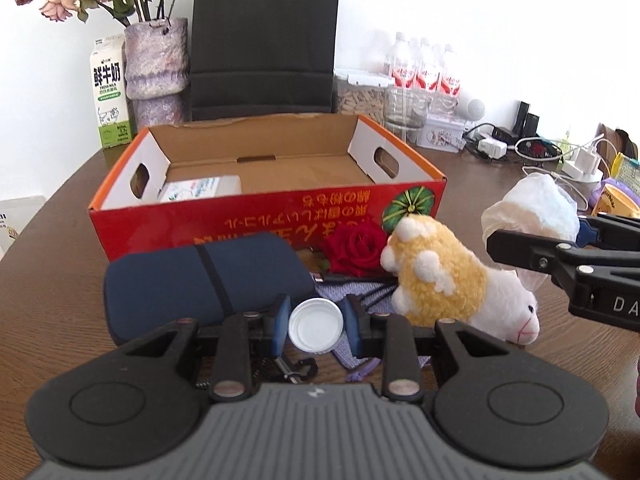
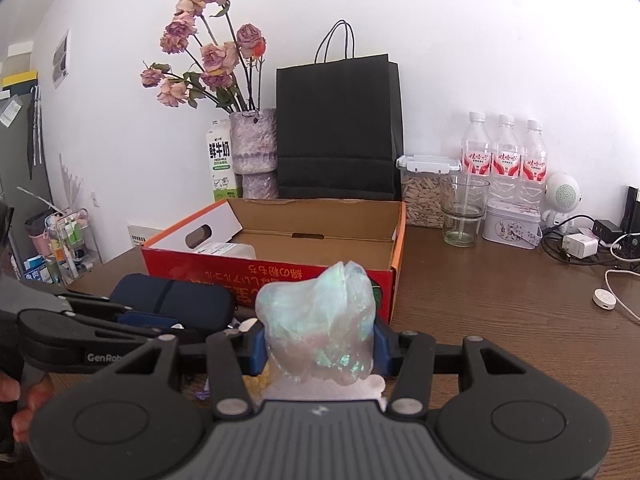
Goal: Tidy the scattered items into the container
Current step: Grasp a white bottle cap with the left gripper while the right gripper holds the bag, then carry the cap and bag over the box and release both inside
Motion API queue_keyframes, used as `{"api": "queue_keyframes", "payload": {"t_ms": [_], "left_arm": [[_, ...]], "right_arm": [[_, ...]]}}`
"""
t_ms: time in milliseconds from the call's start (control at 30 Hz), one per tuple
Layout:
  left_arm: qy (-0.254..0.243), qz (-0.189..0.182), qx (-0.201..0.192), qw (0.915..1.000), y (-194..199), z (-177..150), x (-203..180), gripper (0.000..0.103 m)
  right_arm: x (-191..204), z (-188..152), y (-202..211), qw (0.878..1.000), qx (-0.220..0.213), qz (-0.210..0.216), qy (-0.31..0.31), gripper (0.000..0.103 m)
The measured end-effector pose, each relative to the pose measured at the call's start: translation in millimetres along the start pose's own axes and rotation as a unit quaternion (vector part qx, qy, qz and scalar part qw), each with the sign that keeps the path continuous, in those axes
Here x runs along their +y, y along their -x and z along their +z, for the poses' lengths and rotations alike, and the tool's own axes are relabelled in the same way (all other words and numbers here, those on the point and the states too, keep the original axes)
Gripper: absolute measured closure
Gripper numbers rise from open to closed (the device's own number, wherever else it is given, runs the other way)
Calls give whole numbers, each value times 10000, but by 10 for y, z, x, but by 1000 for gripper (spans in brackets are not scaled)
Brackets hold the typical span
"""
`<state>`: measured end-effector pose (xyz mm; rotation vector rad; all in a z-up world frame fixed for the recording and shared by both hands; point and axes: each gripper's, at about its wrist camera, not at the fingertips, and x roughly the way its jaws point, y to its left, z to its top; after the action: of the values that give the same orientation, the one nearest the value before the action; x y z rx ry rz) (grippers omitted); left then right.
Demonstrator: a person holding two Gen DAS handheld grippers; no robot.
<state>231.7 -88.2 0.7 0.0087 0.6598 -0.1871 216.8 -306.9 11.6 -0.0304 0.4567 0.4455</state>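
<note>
Brown table (image 1: 60,320): left claw (image 1: 316,326) clamps white cap (image 1: 316,328) (right claw (image 2: 320,350) grips crumpled wrap (image 2: 320,320)).

Box mostly open inside

Only a white carton (image 1: 200,190) fills its left corner; the navy case (image 1: 200,280) and plush toy (image 1: 448,280) crowd its front wall.

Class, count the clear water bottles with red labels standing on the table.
3, in a row by the wall, right of the black paper bag: left bottle, middle bottle, right bottle. None seems hidden.

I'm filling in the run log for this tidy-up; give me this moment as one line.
left gripper: jaws shut on white cap | right gripper: jaws shut on crumpled plastic | box: one carton inside
</note>
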Motion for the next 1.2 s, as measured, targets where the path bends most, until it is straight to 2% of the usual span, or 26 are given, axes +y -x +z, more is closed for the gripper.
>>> {"api": "queue_keyframes", "payload": {"t_ms": [267,567,1033,1200], "left_arm": [[123,1,-388,9992,146,210,202,74],[199,-9,-896,9958,216,595,434,74],[634,-218,-1221,9903,-288,1077,717,74],[816,-226,-1229,9888,-539,1237,778,74]], "right_arm": [[159,237,-54,9998,-128,-47,129,55],[295,553,-267,9994,-272,-52,195,55],[379,992,-1100,9993,-125,-64,360,55],[274,1166,-1371,9996,-153,-183,167,55]]}}
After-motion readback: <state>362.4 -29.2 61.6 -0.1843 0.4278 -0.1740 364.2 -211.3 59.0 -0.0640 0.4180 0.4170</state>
